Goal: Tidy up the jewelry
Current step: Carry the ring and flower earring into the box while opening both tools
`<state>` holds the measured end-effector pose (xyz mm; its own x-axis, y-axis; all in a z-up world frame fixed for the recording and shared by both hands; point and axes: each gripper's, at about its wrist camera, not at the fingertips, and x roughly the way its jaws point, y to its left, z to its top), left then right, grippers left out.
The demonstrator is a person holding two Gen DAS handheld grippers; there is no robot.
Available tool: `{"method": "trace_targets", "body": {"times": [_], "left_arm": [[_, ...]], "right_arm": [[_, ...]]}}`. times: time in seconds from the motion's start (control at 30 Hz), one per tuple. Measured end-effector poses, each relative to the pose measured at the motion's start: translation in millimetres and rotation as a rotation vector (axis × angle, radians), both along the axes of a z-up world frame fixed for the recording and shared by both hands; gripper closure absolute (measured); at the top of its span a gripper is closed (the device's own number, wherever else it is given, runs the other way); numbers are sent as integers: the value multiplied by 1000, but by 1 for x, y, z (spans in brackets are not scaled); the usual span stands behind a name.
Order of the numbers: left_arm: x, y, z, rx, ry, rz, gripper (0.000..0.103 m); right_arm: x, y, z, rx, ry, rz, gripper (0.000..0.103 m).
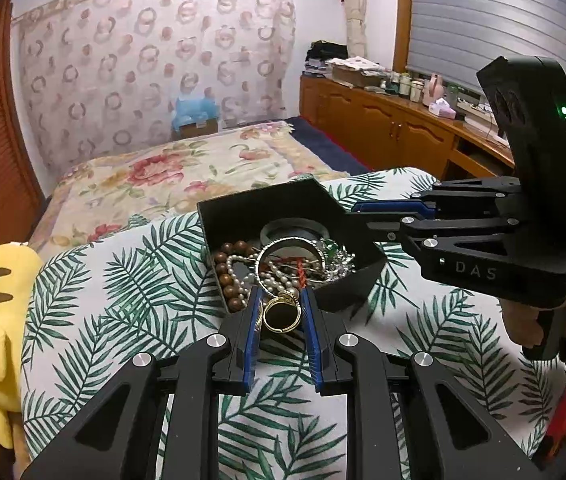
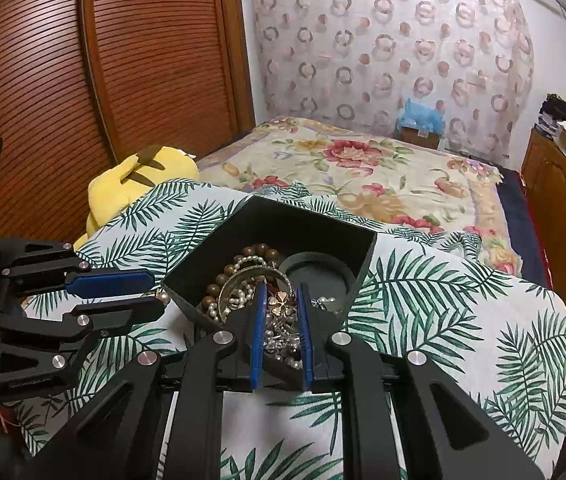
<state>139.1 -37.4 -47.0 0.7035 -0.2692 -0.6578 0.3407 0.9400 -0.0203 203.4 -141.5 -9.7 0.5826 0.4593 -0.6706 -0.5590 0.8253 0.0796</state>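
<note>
1. A black box (image 1: 283, 208) sits on a palm-leaf cloth (image 1: 123, 280) and holds a heap of jewelry: a brown bead bracelet (image 1: 225, 268), pearls (image 1: 243, 276) and a bangle (image 1: 289, 250).
2. The left gripper (image 1: 281, 312) is at the box's near corner, jaws partly closed on a gold ring (image 1: 281, 314).
3. The right gripper (image 2: 281, 312) reaches over the box rim, jaws partly open around a gold clover charm (image 2: 281, 304); whether they pinch it I cannot tell.
4. A yellow plush toy (image 2: 135, 184) lies beside the cloth.
</note>
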Motion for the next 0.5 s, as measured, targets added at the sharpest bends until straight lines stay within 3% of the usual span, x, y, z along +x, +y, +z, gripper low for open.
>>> {"method": "trace_targets", "body": {"times": [0.07,0.13,0.5], "left_arm": [[3,1,0,-6,4,5,84],[8,1,0,-11,8,10,84],[27,-2,3,-32,-1,39,84]], "right_arm": [[1,-2,0,9,0,-7,83],[3,-5,1,24,-4,-27,66],[-2,-26,1,43,-19,-67,66]]}}
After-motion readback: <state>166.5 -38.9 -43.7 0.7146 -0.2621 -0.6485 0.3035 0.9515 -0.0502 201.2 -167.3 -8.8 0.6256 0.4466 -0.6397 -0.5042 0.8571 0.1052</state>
